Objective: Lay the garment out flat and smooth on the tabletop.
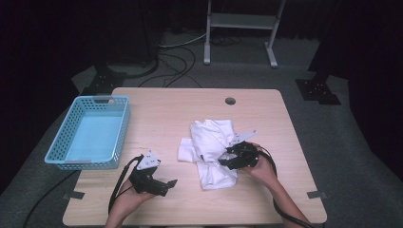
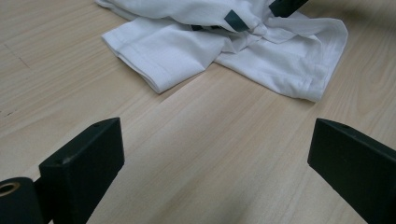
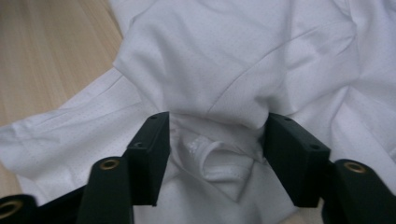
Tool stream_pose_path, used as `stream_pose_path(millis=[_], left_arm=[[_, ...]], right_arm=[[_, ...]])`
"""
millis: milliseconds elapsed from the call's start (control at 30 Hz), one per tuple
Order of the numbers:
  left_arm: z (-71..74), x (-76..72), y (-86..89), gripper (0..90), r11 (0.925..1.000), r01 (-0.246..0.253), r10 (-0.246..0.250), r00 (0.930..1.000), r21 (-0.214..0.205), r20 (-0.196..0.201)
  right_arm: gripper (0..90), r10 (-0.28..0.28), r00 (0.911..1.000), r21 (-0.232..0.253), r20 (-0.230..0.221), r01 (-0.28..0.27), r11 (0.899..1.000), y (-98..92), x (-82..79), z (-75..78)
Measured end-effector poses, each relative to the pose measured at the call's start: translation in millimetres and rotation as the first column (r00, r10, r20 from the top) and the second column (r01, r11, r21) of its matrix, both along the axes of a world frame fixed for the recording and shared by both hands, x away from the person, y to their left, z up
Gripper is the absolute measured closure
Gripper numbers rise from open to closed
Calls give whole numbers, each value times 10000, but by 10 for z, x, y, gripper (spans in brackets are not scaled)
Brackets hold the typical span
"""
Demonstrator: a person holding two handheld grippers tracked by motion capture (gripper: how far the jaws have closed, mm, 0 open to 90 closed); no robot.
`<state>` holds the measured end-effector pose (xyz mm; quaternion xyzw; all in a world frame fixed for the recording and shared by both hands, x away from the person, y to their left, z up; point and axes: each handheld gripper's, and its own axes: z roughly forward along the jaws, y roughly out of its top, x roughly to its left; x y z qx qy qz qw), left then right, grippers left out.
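A crumpled white garment (image 1: 211, 137) lies on the wooden table (image 1: 161, 109), right of centre. My right gripper (image 1: 223, 161) lies low over its near right part. In the right gripper view the jaws (image 3: 217, 144) stand partly apart with a raised fold and the collar of the garment (image 3: 210, 56) between them; the cloth reaches both pads without looking pinched. My left gripper (image 1: 168, 184) rests near the front left of the table, open wide, with bare wood between its jaws (image 2: 215, 158). The garment (image 2: 280, 60) lies ahead of it, apart.
A light blue plastic basket (image 1: 97, 99) stands at the table's left edge with nothing in it. There is a round cable hole (image 1: 230, 100) at the far side. Cables trail from both grippers over the near edge.
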<state>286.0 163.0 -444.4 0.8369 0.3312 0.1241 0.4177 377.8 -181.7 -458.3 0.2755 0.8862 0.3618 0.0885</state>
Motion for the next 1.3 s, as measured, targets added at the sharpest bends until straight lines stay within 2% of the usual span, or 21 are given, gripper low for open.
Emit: stream_pose_path(millis=[33,67,100,133,300,600,867,1100,1300], left_arm=[[1,-2,8,26,10000,-10,10,10000,-14,4],[1,-2,8,26,10000,-10,10,10000,-14,4],[0,-3,10,26,10000,-25,25,10000,-18,1],[-1,-5,14,26,10000,-36,36,10000,-6,-2],[-2,-11,11,26,10000,23,-23,10000,45,-4],[-20,-10,33,26,9999,-76,76,9999,105,-68],[-31,-17,24,26,9999,-31,33,9999,143,-112],[-33,-30,27,26,9998,-37,39,9999,175,-139],[-40,-34,32,26,9998,-48,51,9999,187,-162]], right_arm=[[482,-109,9999,-102,6,109,9999,23,19,-32],[482,-109,9999,-102,6,109,9999,23,19,-32],[539,-201,9998,-96,23,201,9998,23,26,-38],[539,-201,9998,-96,23,201,9998,23,26,-38],[649,-6,10000,-247,46,7,9997,70,-22,-39],[750,573,9981,-425,218,-563,9975,291,-252,-44],[803,963,9949,-471,301,-948,9944,371,-398,-58],[811,1809,9821,-823,519,-1763,9809,444,-552,-51],[812,2360,9704,-805,520,-2315,9695,473,-663,-54]])
